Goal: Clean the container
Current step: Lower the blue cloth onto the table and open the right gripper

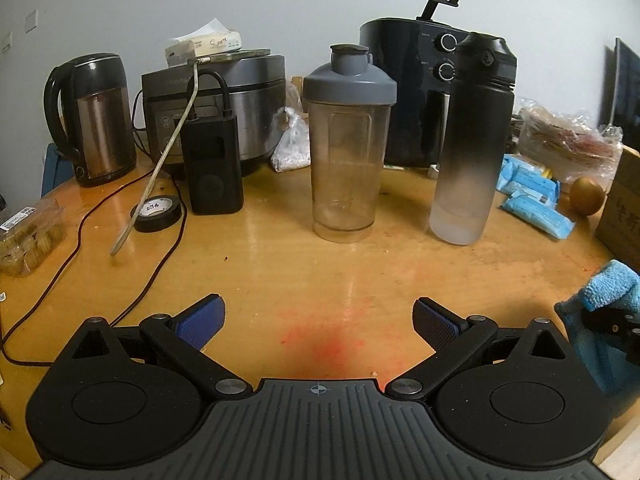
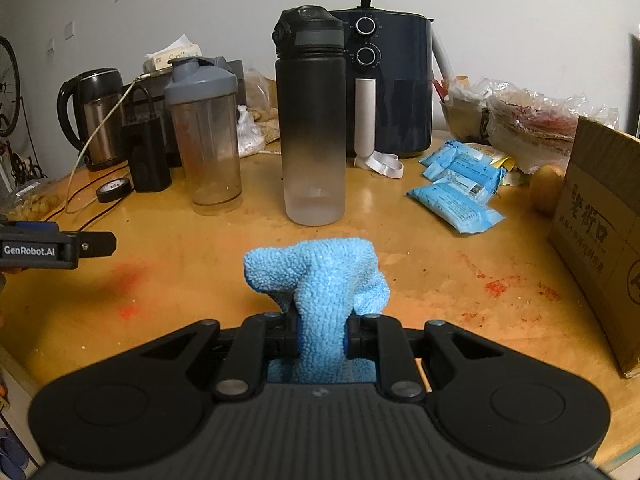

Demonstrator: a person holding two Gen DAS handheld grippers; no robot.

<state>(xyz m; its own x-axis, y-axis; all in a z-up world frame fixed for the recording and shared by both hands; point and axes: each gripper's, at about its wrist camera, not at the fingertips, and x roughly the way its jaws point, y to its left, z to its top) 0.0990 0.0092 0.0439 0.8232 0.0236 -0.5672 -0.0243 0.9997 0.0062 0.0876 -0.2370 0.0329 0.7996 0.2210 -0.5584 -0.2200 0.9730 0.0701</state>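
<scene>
jaws of right gripper (image 2: 322,334) pinch blue cloth (image 2: 320,276), hiding its pads.

My worktop (image 2: 192,280) looks like varnished wood, glossy enough to throw back light, though dull and rough where red-orange smears sit. The cloth (image 2: 320,276) pinched in my right claw (image 2: 322,338) is fluffy blue microfibre, nubbly all over. My left claw (image 1: 318,320) is matt black plastic with ribbed blue pads (image 1: 202,320). The shaker (image 1: 347,144) is cloudy clear plastic under a matt grey lid; the bottle (image 1: 472,140) is frosted, fading black to clear. The kettle (image 1: 92,120) shows brushed metal (black glossy trim). The box (image 2: 596,232) is plain matt cardboard, the blue packets (image 2: 456,200) shiny film.
</scene>
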